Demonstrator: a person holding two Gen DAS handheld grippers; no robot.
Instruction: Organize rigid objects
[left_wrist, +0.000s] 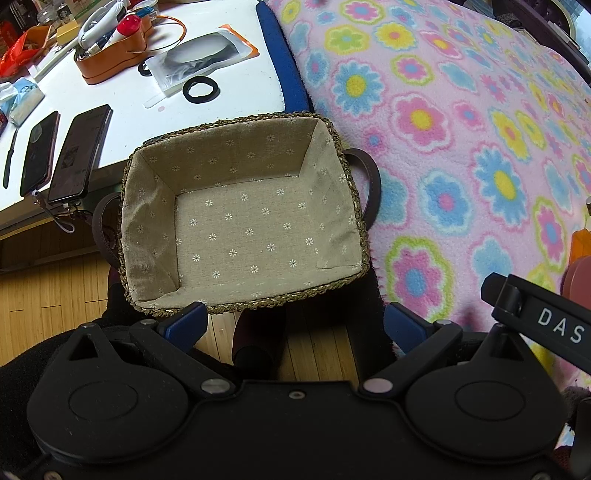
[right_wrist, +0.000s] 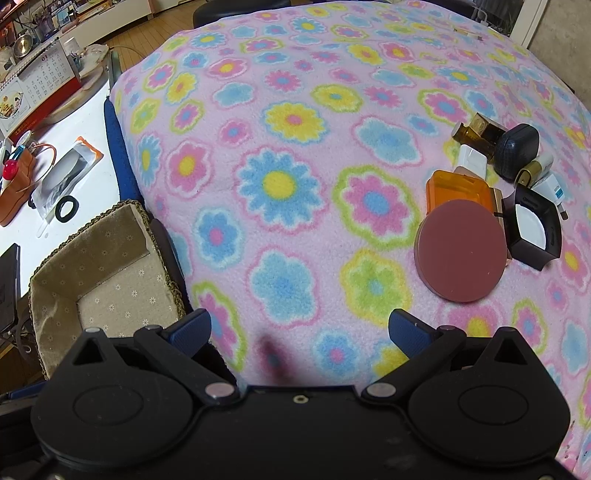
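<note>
Floral blanket (right_wrist: 295, 155) over a bed, cluttered counter (left_wrist: 122, 103) to the left. Basket (left_wrist: 240, 221) empty at the blanket's edge — handy for filling. Rigid items (right_wrist: 491, 195) heaped far right. Left gripper (left_wrist: 295, 325) and right gripper (right_wrist: 299, 328) — jaws released, nothing held.

One basket (left_wrist: 354, 206), two phones (left_wrist: 79, 155), one round compact (right_wrist: 460, 251)

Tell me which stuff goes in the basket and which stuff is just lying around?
For the job:
lined basket, nothing in it yet
round maroon case
orange box
dark blue case
amber bottle
black square box

Just lying about:
two phones
black ring
desk calendar
flowery blanket
</note>
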